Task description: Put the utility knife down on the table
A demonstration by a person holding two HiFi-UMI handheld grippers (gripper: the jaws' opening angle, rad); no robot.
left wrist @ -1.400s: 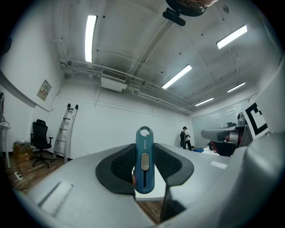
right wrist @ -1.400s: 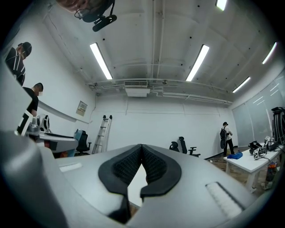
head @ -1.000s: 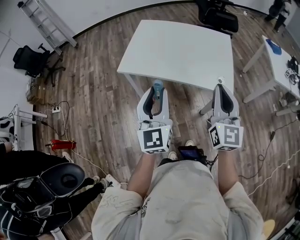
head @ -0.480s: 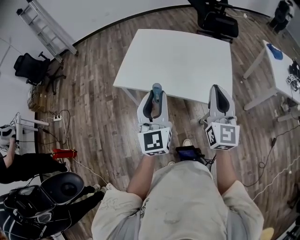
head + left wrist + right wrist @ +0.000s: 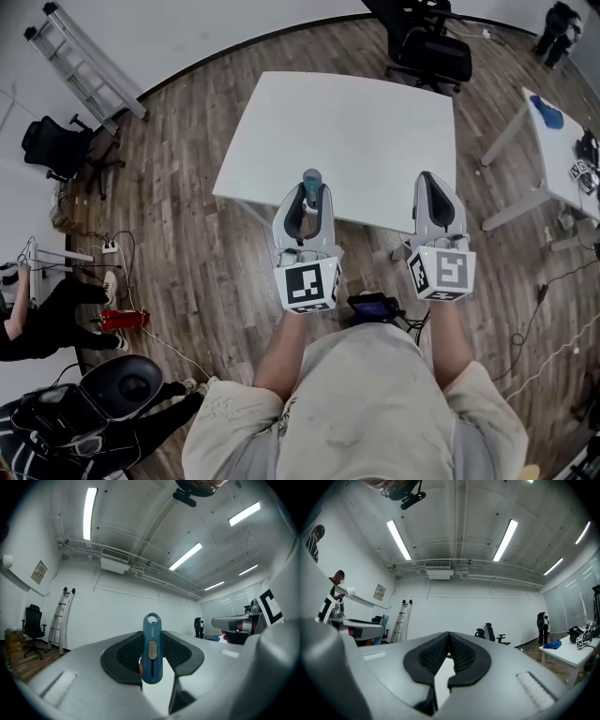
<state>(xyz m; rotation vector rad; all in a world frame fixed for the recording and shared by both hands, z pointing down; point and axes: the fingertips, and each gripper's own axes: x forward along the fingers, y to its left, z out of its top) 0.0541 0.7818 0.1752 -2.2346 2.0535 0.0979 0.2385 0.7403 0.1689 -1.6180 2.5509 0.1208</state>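
A teal utility knife [image 5: 151, 648] stands upright between the jaws of my left gripper [image 5: 152, 657], which is shut on its lower half. In the head view the knife [image 5: 312, 179] sticks out past the left gripper [image 5: 311, 192], right at the near edge of the white table [image 5: 356, 122]. My right gripper [image 5: 430, 180] is level with it on the right, also at the table's near edge. Its black pads [image 5: 459, 654] meet at the tips with nothing between them. The tabletop is bare.
A ladder [image 5: 84, 61] leans on the far-left wall. Black office chairs stand beyond the table [image 5: 427, 42] and at the left [image 5: 56, 145]. A second white table [image 5: 562, 141] with small items is at the right. Cables and a red object [image 5: 120, 319] lie on the wooden floor at left.
Both grippers have moved forward together toward the white table, from over the floor to its near edge. The knife has stayed gripped in the left gripper.
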